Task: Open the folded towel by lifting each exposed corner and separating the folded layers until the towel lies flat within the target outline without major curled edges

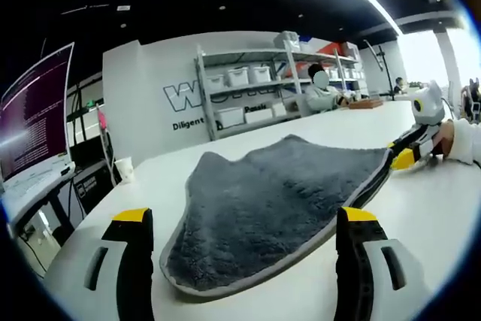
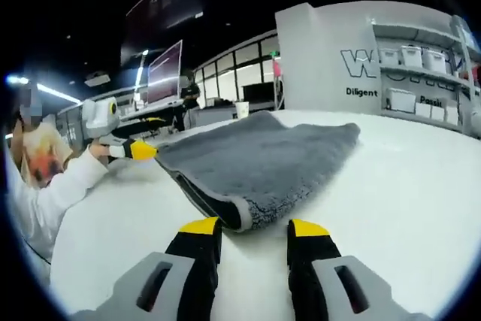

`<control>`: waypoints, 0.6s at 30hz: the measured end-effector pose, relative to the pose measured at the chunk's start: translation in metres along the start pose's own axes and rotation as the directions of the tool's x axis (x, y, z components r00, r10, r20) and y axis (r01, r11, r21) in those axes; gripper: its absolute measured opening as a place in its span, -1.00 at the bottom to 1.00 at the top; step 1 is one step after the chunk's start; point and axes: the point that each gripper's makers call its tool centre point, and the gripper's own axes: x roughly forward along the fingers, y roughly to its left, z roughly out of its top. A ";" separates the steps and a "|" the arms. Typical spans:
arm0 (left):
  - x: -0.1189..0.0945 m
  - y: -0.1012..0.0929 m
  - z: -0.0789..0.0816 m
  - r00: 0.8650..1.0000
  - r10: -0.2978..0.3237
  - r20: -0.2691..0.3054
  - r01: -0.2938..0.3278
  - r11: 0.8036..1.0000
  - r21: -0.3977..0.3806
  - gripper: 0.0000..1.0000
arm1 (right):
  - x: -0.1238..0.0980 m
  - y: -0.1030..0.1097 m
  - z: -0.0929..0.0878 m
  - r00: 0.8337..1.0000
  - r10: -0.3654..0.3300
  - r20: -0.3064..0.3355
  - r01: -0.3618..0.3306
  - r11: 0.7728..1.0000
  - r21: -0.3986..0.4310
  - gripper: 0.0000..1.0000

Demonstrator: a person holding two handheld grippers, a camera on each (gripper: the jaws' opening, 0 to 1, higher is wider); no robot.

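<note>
The fluffy grey microfibre towel with a pale stitched border (image 1: pixel 270 208) is lying partly folded on the smooth white table (image 1: pixel 421 223). The left hand-held gripper (image 1: pixel 244 223) is hovering with its yellow-tipped black jaws spread wide at the towel's near edge. The right hand-held gripper (image 2: pixel 252 227) is standing open just short of a folded corner. Grey metal shelving with white bins (image 1: pixel 255 88) is lining the wall behind.

Low opposing close views; shared towel (image 1: pixel 278 208)
</note>
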 end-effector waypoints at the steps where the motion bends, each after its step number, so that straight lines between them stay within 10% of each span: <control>1: 0.000 0.000 0.000 1.000 0.000 0.002 0.000 1.000 -0.001 0.99 | 0.000 -0.001 0.002 1.000 -0.004 0.010 0.004 1.000 0.019 -0.44; 9: -0.001 0.000 0.002 1.000 -0.003 0.011 0.003 1.000 -0.014 0.99 | 0.002 0.000 0.000 1.000 0.025 0.004 -0.025 0.997 0.073 -0.95; 18: -0.003 -0.001 0.003 1.000 -0.005 0.018 0.006 1.000 -0.030 0.99 | -0.004 -0.011 0.011 0.999 -0.024 0.026 0.022 0.997 0.071 -0.99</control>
